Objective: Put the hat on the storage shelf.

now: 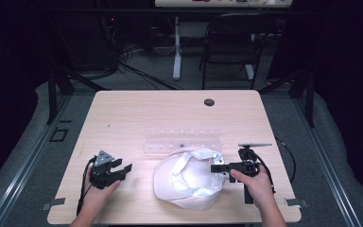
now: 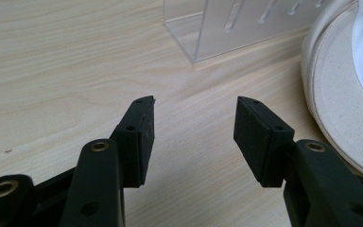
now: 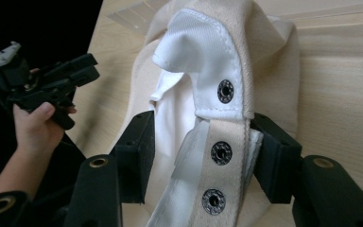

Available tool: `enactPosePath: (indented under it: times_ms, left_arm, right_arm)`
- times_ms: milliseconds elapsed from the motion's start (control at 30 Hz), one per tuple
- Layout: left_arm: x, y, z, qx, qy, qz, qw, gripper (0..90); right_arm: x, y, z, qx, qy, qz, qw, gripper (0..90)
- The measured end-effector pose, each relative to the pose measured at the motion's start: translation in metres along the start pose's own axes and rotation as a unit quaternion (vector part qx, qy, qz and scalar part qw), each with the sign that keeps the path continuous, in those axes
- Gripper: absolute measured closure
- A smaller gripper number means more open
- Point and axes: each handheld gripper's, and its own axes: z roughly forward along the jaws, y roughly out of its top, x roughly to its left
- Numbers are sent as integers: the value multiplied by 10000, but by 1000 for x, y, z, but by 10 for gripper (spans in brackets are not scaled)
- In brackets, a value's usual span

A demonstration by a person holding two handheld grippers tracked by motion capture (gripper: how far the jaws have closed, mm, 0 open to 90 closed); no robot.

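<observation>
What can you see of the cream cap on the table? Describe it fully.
The cream cap lies upside down near the table's front edge, its white lining facing up. It looks like cotton canvas, with a stitched brim and a rear strap with metal snaps. The right gripper straddles that strap, jaws open. A clear plastic stand sits just behind it.

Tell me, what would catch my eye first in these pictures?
The cream cap lying upside down at the near middle of the wooden table, its white lining showing. The right gripper stands open astride the cap's snap-button strap, which runs between its fingers. The left gripper waits open to the cap's left with nothing between its fingers, and a clear plastic stand sits just behind the cap.
</observation>
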Motion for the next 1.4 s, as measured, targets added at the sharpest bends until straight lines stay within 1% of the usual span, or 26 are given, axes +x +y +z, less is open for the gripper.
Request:
enactPosePath:
  times_ms: [33,67,167,300,367,400,467,500,567,667,733,833,867,933,967,1000,1033,1067,1133,1167,1233,1300,1333,1400]
  left_arm:
    - [0,0,0,-3,1,4,10000,491]
    - [0,0,0,-5,-2,1,10000,491]
    - [0,0,0,-1,-4,0,10000,491]
    - [0,0,0,-10,-4,14,10000,491]
    - [0,0,0,-8,-2,15,10000,491]
    - [0,0,0,-8,-2,15,10000,491]
    - [0,0,0,-13,2,15,10000,491]
    - [0,0,0,-13,2,15,10000,492]
    - [0,0,0,-16,2,18,10000,491]
    - [-1,0,0,-17,8,25,10000,491]
    - [-1,0,0,-18,3,23,10000,491]
    - [-1,0,0,-28,7,17,10000,491]
    - [-1,0,0,-32,8,19,10000,491]
    - [-1,0,0,-32,8,19,10000,491]
    - [-1,0,0,-39,8,21,10000,491]
    - [-1,0,0,-40,7,16,10000,491]
    - [-1,0,0,-40,7,16,10000,491]
    - [-1,0,0,-43,11,19,10000,491]
    - [-1,0,0,-32,16,15,10000,491]
    - [-1,0,-1,-16,21,49,10000,492]
    - [-1,0,-1,-50,26,52,10000,492]
    - [-2,0,-1,-65,46,65,9999,492]
    - [-2,1,-2,-75,56,73,9999,492]
    - [-1,1,-2,-69,72,74,9999,492]
  right_arm:
    - [0,0,-1,-18,82,8,10000,474]
    - [1,0,-2,-46,67,43,10000,481]
    - [2,1,-5,-8,226,108,9997,522]
    - [3,1,-6,42,258,157,9995,558]
    - [4,2,-8,-10,373,244,9990,588]
    - [4,2,-8,-10,373,244,9990,588]
    - [4,2,-10,26,418,195,9989,641]
    - [4,2,-10,26,418,195,9989,641]
    - [4,2,-10,-6,360,210,9991,684]
    - [4,2,-10,-3,343,250,9991,710]
    - [3,2,-10,5,327,275,9991,767]
    - [4,2,-12,21,315,299,9991,791]
    - [5,2,-12,49,232,217,9995,798]
    - [6,2,-12,27,193,187,9996,800]
    - [9,2,-12,23,49,134,9999,803]
    - [10,1,-12,19,-12,95,10000,804]
    - [10,1,-12,19,-12,95,10000,804]
    - [12,1,-12,-32,-75,55,10000,805]
    - [14,1,-12,-22,-89,25,10000,807]
    - [14,1,-13,-19,-103,3,9999,808]
    - [15,1,-12,-43,-85,5,10000,809]
    - [19,3,-13,-58,-69,28,10000,810]
    - [20,4,-13,-52,-46,-5,10000,811]
    - [22,7,-14,-12,110,-14,9999,812]
